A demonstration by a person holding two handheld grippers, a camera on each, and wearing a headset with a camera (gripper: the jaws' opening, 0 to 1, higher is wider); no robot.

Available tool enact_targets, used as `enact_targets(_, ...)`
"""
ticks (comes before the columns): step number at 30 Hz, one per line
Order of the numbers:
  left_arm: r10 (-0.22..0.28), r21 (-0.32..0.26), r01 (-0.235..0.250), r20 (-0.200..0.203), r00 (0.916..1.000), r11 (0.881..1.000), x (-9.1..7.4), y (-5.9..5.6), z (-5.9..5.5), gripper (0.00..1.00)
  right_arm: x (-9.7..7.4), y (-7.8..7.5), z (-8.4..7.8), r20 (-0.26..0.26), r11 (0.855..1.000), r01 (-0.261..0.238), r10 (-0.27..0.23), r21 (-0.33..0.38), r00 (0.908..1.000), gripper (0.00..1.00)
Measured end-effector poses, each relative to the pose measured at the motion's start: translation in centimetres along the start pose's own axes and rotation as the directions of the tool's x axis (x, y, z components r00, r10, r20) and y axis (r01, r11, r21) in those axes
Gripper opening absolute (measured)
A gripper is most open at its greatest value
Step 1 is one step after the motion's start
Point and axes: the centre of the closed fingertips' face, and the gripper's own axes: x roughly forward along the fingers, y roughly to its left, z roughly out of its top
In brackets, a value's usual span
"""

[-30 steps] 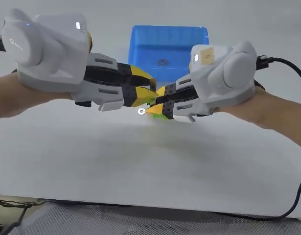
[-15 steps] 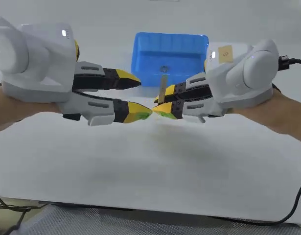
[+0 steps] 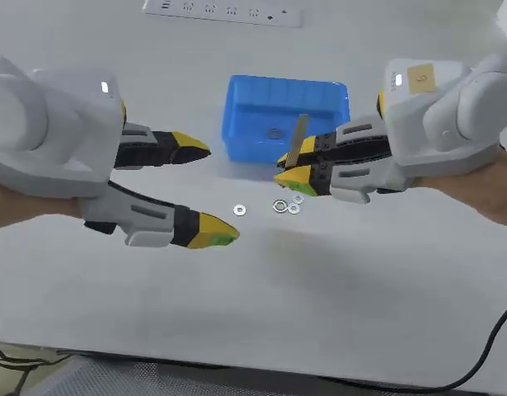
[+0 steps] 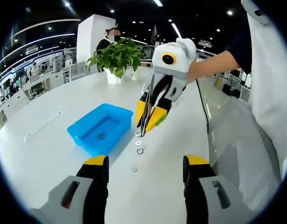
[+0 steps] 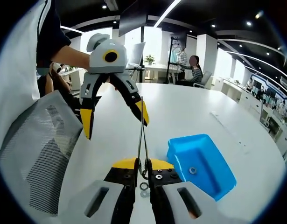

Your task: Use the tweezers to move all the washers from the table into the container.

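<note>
1. Since a moment ago, the left gripper point(image 3: 212, 191) has drawn back from the right gripper point(image 3: 288, 172). Its jaws are now spread wide and hold nothing.
2. The right gripper's jaws are clamped on the tweezers point(image 3: 299, 136). The two thin metal arms are pressed nearly together, and no washer can be seen in them.
3. Just below the tweezers, three washers point(image 3: 286, 205) lie clustered on the white table point(image 3: 319, 289). A fourth washer point(image 3: 240, 209) lies apart, toward the left gripper.
4. Beyond the tweezers stands the blue container point(image 3: 245, 148), with one washer point(image 3: 274, 133) already inside.
5. The washers look small, flat, hard and light, and will probably skid on the smooth top. The surest hold is likely across the ring, with one tip through the hole.
</note>
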Motion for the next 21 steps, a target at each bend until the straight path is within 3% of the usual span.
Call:
enact_targets(3,0.006,0.001,-0.006,-0.003,1.0,1.0,0.0,0.1,0.0,0.71,-0.3,-0.7,0.8,0.004,1.0,0.008,-0.008,-0.014,1.0,0.09)
enact_targets(9,0.049,-0.01,-0.049,0.036,0.9982,0.999,-0.1,0.9,0.8,0.8,-0.8,-2.4,2.4,0.038,0.999,0.035,-0.035,-0.011,0.9987,0.09)
enact_targets(15,0.055,-0.039,-0.055,0.018,0.9983,0.998,-0.6,1.3,-0.2,0.85,-1.3,-5.2,3.1,0.052,0.997,0.08,-0.079,-0.015,0.9955,0.09)
enact_targets(21,0.064,-0.069,-0.064,0.005,0.9979,0.996,-0.5,1.3,-1.0,0.93,-1.1,-8.1,2.6,0.055,0.993,0.117,-0.118,0.011,0.9915,0.09)
